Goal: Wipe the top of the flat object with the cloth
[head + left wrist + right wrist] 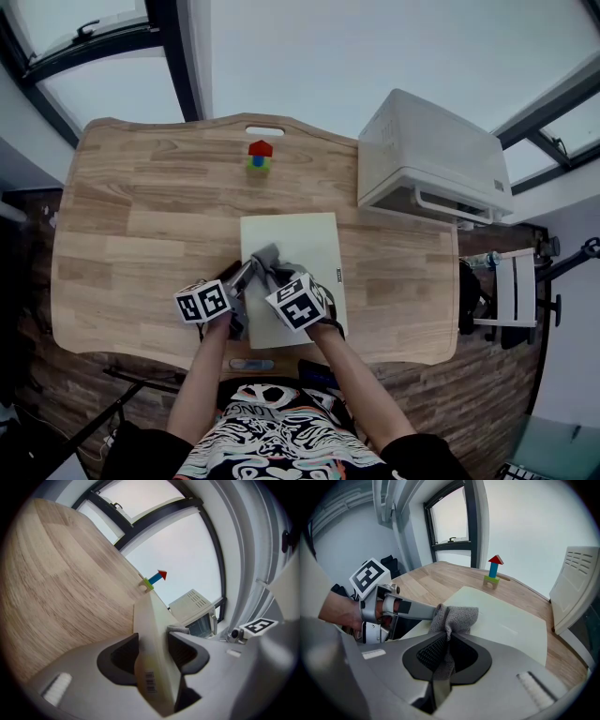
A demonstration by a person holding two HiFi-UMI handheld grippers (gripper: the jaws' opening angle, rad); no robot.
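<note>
A pale cream flat board (302, 239) lies on the wooden table (131, 234), in the middle near the front edge. My left gripper (244, 279) is shut on the board's left edge; in the left gripper view the board (149, 616) runs edge-on between the two jaws, with a barcode label on it. My right gripper (275, 274) is shut on a bunched grey cloth (266, 257). The cloth (457, 616) rests on the board (511, 620) close to the left gripper (393, 607).
A small tower of coloured toy blocks (260, 157) stands at the back of the table, beyond the board. A white boxy appliance (431, 155) fills the back right corner. A chair (516, 286) stands off the table's right side.
</note>
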